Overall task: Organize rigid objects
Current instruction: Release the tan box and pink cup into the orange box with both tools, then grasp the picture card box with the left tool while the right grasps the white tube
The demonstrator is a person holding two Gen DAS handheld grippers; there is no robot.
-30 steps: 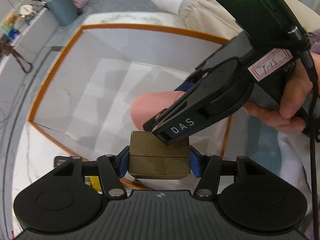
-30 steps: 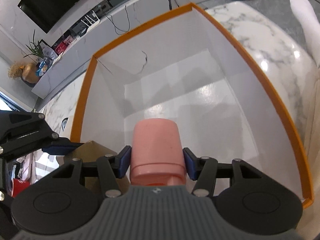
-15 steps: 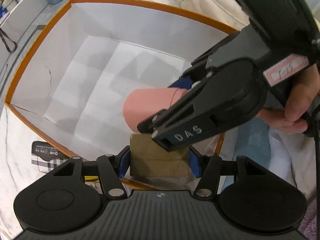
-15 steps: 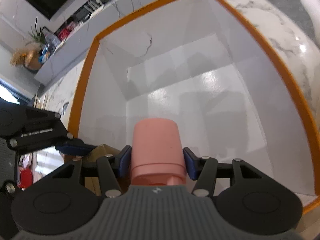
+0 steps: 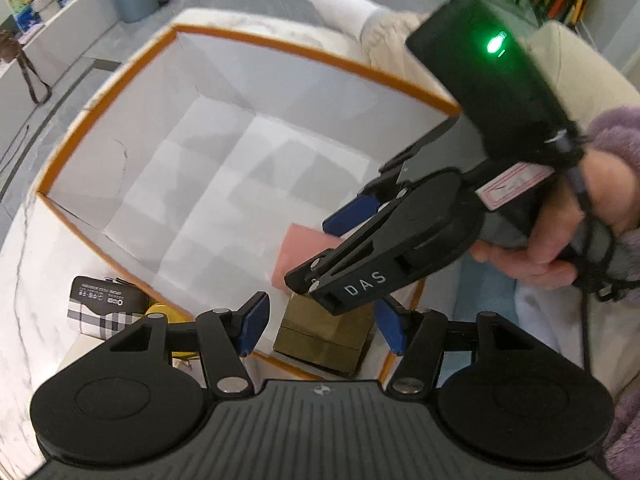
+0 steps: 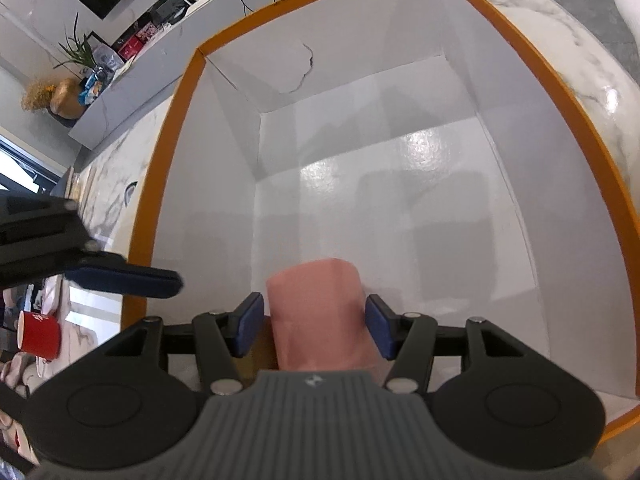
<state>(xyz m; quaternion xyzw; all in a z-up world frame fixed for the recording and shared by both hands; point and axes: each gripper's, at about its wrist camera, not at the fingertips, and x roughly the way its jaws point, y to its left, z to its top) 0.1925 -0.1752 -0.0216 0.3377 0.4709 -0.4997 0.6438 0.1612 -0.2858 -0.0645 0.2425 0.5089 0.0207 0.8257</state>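
Pink cup point(image 6: 320, 312): standing on the floor of the box, near the box's near wall, between the right gripper's blue pads with a thin gap on each side
Brass-coloured block point(image 5: 326, 332): inside the box at its near corner, just beside the pink cup
Box point(image 6: 408, 184): white inside, orange rim, resting on the marble worktop point(image 6: 560, 48)
Left gripper point(image 5: 322, 322): fingers spread wide, both pads clear of the block, poised over the box's near corner
Right gripper point(image 6: 314, 324): fingers apart, not pressing the cup, reaching into the box
Checked pouch point(image 5: 102, 308): on the worktop just outside the box's near wall
Red mug point(image 6: 38, 334): on the worktop, outside the box's left wall
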